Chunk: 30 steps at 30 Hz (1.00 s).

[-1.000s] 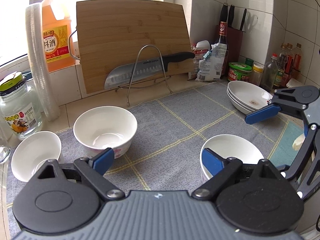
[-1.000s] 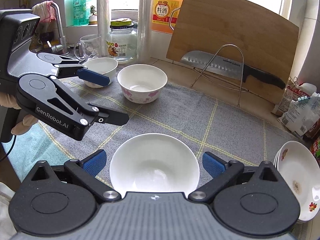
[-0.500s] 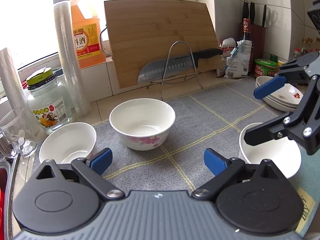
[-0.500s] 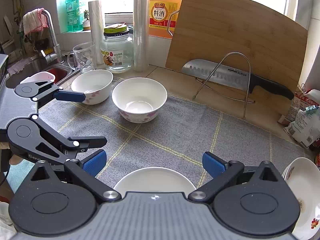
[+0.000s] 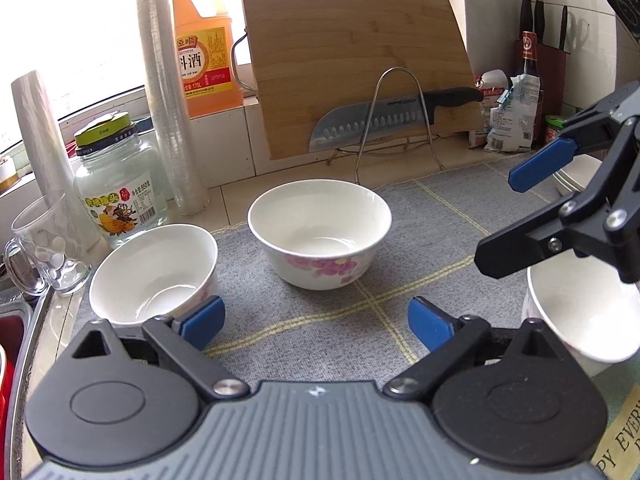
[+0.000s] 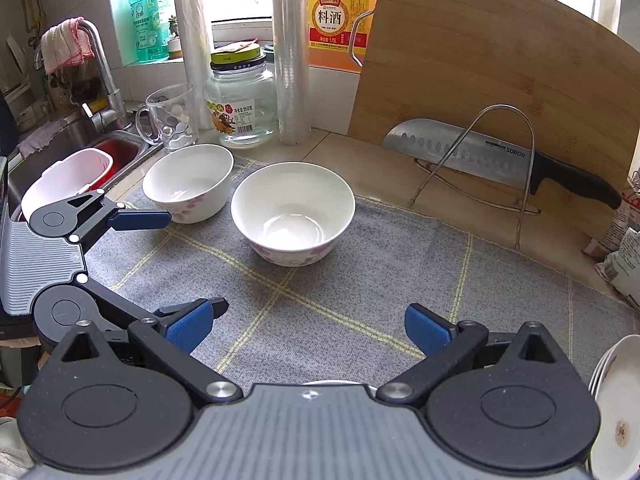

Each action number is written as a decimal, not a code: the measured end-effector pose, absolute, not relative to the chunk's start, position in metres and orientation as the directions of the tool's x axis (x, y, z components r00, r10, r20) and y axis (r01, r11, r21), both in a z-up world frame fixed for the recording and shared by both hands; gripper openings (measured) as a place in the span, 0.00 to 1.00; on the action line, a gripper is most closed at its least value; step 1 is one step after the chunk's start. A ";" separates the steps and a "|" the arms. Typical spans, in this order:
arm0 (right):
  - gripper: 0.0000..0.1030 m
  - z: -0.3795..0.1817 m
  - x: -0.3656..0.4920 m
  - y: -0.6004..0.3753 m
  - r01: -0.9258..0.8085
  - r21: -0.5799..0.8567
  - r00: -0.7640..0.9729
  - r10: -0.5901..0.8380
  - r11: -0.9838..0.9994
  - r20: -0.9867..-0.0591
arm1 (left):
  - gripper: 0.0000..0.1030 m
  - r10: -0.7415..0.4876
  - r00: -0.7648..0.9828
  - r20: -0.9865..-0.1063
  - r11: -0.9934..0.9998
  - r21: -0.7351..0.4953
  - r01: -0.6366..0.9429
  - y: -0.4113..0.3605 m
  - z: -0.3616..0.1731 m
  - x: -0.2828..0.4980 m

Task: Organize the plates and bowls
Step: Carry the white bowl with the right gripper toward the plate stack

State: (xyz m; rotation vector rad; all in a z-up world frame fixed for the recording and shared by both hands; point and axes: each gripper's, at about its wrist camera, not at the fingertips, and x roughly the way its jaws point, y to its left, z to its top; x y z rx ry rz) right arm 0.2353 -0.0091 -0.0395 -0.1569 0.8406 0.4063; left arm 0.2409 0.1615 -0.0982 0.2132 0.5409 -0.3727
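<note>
Three white bowls with pink flowers sit on a grey mat. The middle bowl stands ahead of both grippers. The left bowl is close to my left gripper's left finger. The near right bowl lies under my right gripper, only its rim showing in the right wrist view. A stack of plates sits at the far right. My left gripper is open and empty. My right gripper is open and empty.
A cutting board and a knife on a wire rack stand at the back. A glass jar, a glass mug, plastic rolls and an oil bottle line the left. A sink lies left.
Both grippers have swung left toward the two bowls. The near right bowl slid out from between my right gripper's fingers to below it. Both stay open.
</note>
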 end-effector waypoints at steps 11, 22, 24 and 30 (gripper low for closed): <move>1.00 -0.042 0.278 0.000 -0.424 0.104 0.544 0.345 0.900 -0.765 | 0.95 -0.253 0.819 -0.515 0.904 0.176 0.390 0.150 -0.103 0.260; 1.00 -0.048 0.317 0.010 -0.461 0.145 0.492 0.388 0.875 -0.779 | 0.93 -0.255 0.829 -0.498 0.892 0.209 0.400 0.138 -0.105 0.277; 1.00 -0.050 0.326 0.011 -0.469 0.160 0.478 0.402 0.869 -0.781 | 0.93 -0.257 0.827 -0.499 0.893 0.205 0.401 0.138 -0.105 0.280; 1.00 -0.058 0.348 0.014 -0.475 0.178 0.452 0.413 0.862 -0.791 | 0.92 -0.258 0.822 -0.508 0.894 0.197 0.403 0.138 -0.107 0.289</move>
